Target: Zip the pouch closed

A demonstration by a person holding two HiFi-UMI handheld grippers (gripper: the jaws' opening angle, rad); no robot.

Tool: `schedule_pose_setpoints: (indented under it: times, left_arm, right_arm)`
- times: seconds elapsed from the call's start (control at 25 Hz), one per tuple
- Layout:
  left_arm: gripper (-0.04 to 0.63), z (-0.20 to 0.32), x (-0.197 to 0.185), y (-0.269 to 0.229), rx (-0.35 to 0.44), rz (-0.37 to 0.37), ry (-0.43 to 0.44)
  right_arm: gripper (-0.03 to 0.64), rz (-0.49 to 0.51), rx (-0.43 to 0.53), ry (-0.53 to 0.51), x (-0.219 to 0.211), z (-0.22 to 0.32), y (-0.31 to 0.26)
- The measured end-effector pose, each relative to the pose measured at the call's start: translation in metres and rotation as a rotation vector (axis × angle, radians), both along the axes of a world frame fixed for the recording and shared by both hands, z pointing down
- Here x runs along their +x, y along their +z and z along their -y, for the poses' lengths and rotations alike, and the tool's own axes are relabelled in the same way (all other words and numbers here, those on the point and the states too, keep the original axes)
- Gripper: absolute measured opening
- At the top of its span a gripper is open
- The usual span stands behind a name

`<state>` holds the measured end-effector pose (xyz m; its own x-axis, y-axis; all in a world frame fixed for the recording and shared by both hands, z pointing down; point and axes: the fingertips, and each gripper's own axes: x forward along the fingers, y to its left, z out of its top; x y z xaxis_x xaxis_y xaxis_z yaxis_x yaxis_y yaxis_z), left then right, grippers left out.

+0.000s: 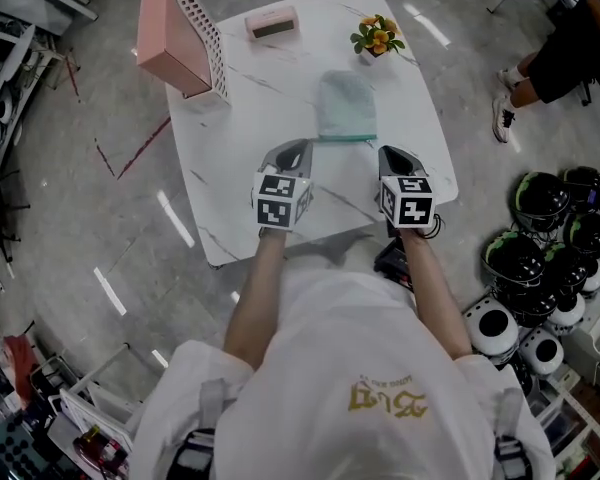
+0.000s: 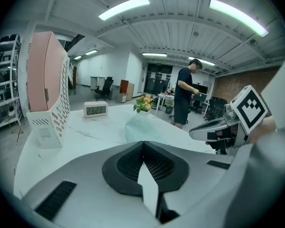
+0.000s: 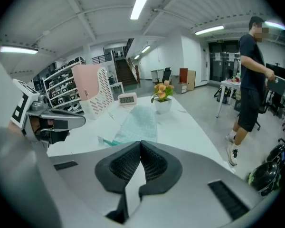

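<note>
Head view: the pouch (image 1: 346,106) is lying mid-way across the table (image 1: 270,88), just beyond both grippers, untouched. The left gripper (image 1: 302,150) and right gripper (image 1: 388,154) are being held pressed together, empty. Unless they are opened, the zipper (image 1: 342,138) risks being missed and the limp pouch being shoved away.

pouch (image 1: 346,106): open/closed? too small to tell | bystander (image 1: 565,60): cut off by pic edge, head view
</note>
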<state>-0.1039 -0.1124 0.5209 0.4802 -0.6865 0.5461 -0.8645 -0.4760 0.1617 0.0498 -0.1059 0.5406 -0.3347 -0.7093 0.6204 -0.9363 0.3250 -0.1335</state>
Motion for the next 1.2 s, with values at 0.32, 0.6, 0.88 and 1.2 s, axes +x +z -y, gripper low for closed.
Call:
schedule_pose_setpoints:
  times: [0.32,0.6,0.88,1.2]
  left_arm:
    - [0.018,-0.019,0.025,-0.061,0.107,-0.047,0.064]
    - [0.017,-0.022,0.029,-0.092,0.179,-0.085,0.057]
    - [0.017,-0.032,0.029,-0.087,0.171,-0.074,0.056]
    - [0.017,-0.032,0.019,-0.083,0.163,-0.075,0.037]
  right_arm:
    - [0.012,0.050,0.177,0.031,0.000,-0.014,-0.069]
    - [0.012,0.061,0.205,0.033,0.001,-0.032,-0.087]
    - [0.012,0.055,0.216,0.019,-0.001,-0.036,-0.092]
    - [0.012,0.049,0.203,-0.001,-0.010,-0.037,-0.089]
